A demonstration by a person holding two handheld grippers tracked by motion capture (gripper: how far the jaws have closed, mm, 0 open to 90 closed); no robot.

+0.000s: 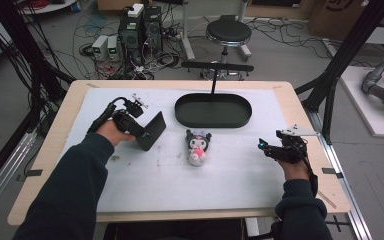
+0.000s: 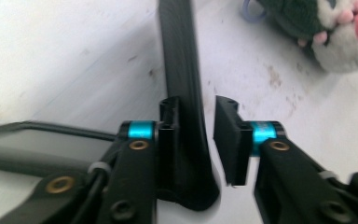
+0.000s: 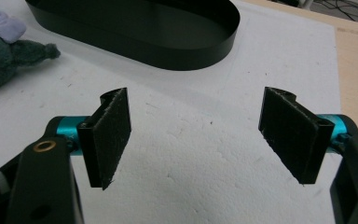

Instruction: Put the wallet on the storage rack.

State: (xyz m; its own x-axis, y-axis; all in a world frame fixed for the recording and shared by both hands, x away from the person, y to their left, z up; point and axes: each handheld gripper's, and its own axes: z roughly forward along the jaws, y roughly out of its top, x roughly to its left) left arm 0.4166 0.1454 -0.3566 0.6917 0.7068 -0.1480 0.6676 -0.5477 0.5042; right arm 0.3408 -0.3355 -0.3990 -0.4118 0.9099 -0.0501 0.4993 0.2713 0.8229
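A black L-shaped plate (image 1: 155,127) stands on edge on the white foam sheet (image 1: 205,180), left of centre. My left gripper (image 1: 144,133) straddles its edge. In the left gripper view the plate (image 2: 177,56) lies against the left pad (image 2: 168,135), and a narrow gap separates it from the right pad (image 2: 228,140), so the left gripper (image 2: 198,112) is open. A small plush toy (image 1: 198,146) (image 2: 326,32) (image 3: 0,56) with a dark hood and pink face lies mid-table. Behind it sits a black oval tray (image 1: 213,122) (image 3: 177,56). My right gripper (image 1: 266,147) (image 3: 198,135) rests at the right, open wide with nothing between its pads.
A black T-shaped stand (image 1: 215,67) rises just behind the tray. The foam sheet covers a wooden table (image 1: 300,115). On the floor beyond are a stool (image 1: 228,32), computer boxes (image 1: 140,27) and cables. Black frame posts (image 1: 345,55) stand at both sides.
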